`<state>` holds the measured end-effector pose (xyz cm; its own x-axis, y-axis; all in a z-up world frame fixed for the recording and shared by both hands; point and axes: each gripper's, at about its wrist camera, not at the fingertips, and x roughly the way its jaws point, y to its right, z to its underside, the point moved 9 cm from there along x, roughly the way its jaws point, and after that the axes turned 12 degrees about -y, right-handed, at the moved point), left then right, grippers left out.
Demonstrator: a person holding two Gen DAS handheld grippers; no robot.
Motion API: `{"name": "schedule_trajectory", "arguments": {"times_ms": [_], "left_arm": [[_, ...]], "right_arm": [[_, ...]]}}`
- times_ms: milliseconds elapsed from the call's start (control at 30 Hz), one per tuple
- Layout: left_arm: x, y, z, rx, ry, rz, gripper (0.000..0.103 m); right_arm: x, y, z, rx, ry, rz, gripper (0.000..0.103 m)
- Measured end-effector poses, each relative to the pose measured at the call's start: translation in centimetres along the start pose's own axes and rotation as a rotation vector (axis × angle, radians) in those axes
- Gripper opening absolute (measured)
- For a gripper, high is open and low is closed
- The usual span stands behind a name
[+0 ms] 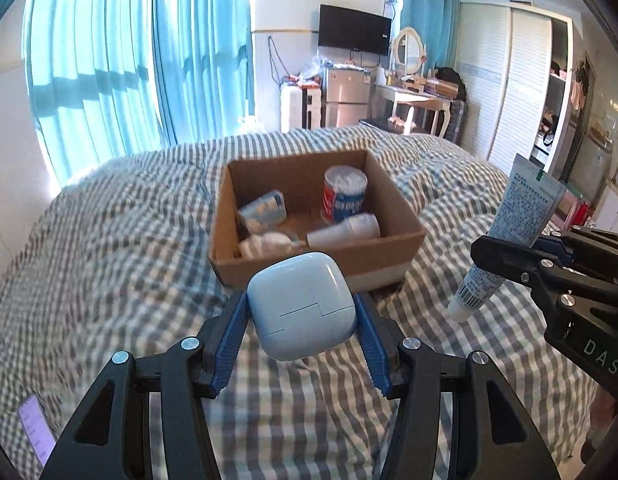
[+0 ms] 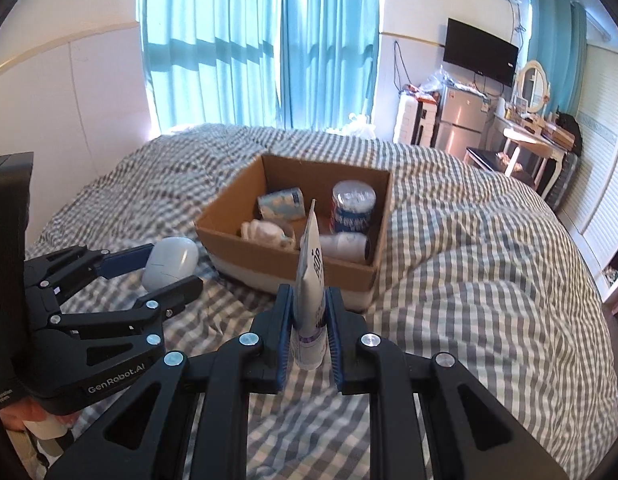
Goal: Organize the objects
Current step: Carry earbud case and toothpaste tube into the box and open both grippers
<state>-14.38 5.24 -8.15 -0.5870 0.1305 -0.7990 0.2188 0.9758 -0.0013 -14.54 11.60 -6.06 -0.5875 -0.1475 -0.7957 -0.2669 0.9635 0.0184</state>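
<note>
A: Where is everything relative to the cardboard box (image 1: 315, 252)?

B: The box sits on the gingham bedspread (image 1: 109, 240). Just in front of its near wall, the left gripper (image 1: 301, 312) is clamped on a pale blue earbud case (image 1: 303, 306), held clear of the bedding.

A: And the other claw?

B: To the right of the box, the right gripper (image 2: 309, 320) is clenched on a toothpaste tube (image 2: 311, 276), cap end down, crimped end up.

A: What's inside the box?

B: A cotton swab canister (image 1: 345, 194) stands upright at the back. A white bottle (image 1: 345, 230) lies on its side in front of it, a tissue pack (image 1: 263, 210) leans at the left, and a white bundle (image 1: 265, 242) rests near the front wall.
</note>
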Motion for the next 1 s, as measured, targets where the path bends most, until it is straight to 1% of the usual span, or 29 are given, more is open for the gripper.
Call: {"name": "schedule_trajectory", "arguments": {"times_ms": [67, 200, 400, 533, 733, 1000], "left_arm": [[-0.9, -0.4, -1.3, 0.001, 0.034, -0.010, 0.055], [-1.5, -1.2, -3.8, -0.003, 0.072, -0.004, 0.055], [-0.2, -2.8, -7.3, -0.012, 0.078, -0.019, 0.055], [1.7, -4.0, -9.4, -0.020, 0.068, -0.023, 0.055], [5.9, -5.2, -11.8, -0.033, 0.027, -0.010, 0.055], [11.2, -5.9, -13.1, -0.017, -0.035, -0.014, 0.055]], "right_arm": [[0.0, -0.2, -0.9, -0.013, 0.009, -0.002, 0.016], [-0.2, -0.5, -3.3, -0.045, 0.026, -0.001, 0.016], [0.6, -0.6, -7.0, -0.077, 0.043, -0.002, 0.016], [2.4, -0.2, -9.0, -0.081, 0.030, -0.010, 0.016], [5.9, 0.3, -11.3, -0.088, -0.013, -0.014, 0.016], [11.4, 1.3, -13.3, -0.082, -0.087, -0.035, 0.016]]}}
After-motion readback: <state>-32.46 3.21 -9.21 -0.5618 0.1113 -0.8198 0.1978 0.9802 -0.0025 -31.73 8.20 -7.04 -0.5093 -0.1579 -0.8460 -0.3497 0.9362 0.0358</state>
